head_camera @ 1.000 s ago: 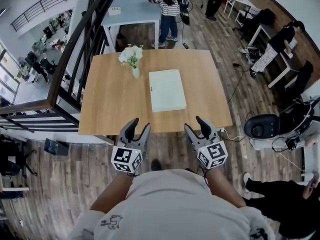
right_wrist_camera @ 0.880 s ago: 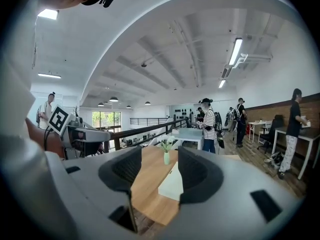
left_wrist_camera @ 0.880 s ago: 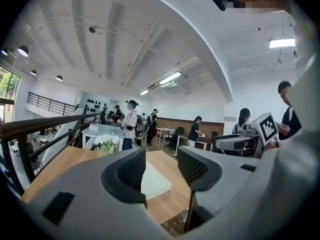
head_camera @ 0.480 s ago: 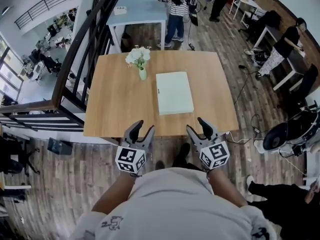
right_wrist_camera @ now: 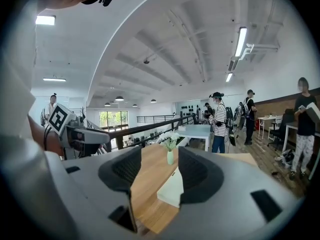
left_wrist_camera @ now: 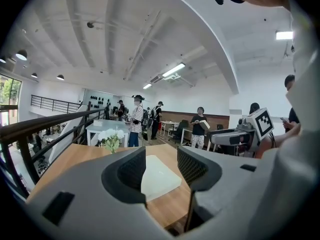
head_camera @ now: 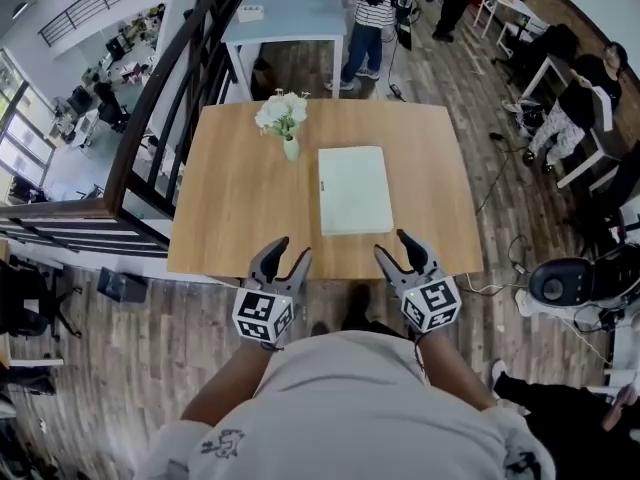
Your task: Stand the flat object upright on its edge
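A flat, pale green-white rectangular slab [head_camera: 354, 189] lies face down on the wooden table [head_camera: 235, 208], right of its middle. It also shows between the jaws in the left gripper view as the slab [left_wrist_camera: 157, 176] and at the right jaw in the right gripper view as the slab [right_wrist_camera: 171, 189]. My left gripper [head_camera: 282, 260] hovers at the table's near edge, left of the slab, open and empty. My right gripper [head_camera: 397, 250] hovers at the near edge just below the slab's near right corner, open and empty. Neither touches the slab.
A small vase of white flowers [head_camera: 285, 120] stands on the table behind the slab's left corner. A dark railing [head_camera: 165, 98] runs along the table's left side. A light blue table [head_camera: 285, 18] and several people stand beyond. Chairs and cables lie on the floor at right.
Both grippers have moved forward toward the table's near edge, and the table and slab now sit closer in view. The jaws stay as wide as before.
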`<state>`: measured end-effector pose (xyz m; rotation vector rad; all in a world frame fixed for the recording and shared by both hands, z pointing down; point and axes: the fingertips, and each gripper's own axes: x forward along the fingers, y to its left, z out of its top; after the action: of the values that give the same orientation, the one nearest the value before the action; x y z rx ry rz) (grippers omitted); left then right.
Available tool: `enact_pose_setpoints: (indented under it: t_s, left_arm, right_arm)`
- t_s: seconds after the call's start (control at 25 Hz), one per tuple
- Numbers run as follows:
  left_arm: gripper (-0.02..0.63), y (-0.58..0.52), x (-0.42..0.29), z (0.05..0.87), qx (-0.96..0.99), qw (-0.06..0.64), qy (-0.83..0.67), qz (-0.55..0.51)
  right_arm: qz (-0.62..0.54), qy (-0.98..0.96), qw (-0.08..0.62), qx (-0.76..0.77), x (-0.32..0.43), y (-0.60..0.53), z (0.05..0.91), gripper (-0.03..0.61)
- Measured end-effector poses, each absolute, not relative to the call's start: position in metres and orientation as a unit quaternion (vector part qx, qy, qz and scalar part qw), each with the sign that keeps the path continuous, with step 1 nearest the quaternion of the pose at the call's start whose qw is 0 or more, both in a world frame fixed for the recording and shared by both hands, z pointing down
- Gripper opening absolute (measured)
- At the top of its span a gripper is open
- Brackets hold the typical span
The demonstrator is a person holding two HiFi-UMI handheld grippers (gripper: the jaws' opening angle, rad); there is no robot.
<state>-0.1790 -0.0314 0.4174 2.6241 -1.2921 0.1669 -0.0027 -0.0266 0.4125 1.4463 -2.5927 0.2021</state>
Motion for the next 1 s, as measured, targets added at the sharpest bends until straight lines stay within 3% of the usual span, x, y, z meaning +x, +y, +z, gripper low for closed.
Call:
enact_pose_setpoints:
  t_s: [0.6,1.0]
  left_arm:
    - [0.187,-0.122,-0.146,0.443,0.870,0.136,-0.467,0.083]
    - [0.187,-0.177,-0.125,0.503,0.855,0.195,-0.466,0.121]
  right_arm:
    - [0.129,-0.871,0.115,0.460,0.054,-0.123,0.462,0.247]
    - [0.179,-0.864,0.162,0.441,0.089,-0.180,0.523,0.259]
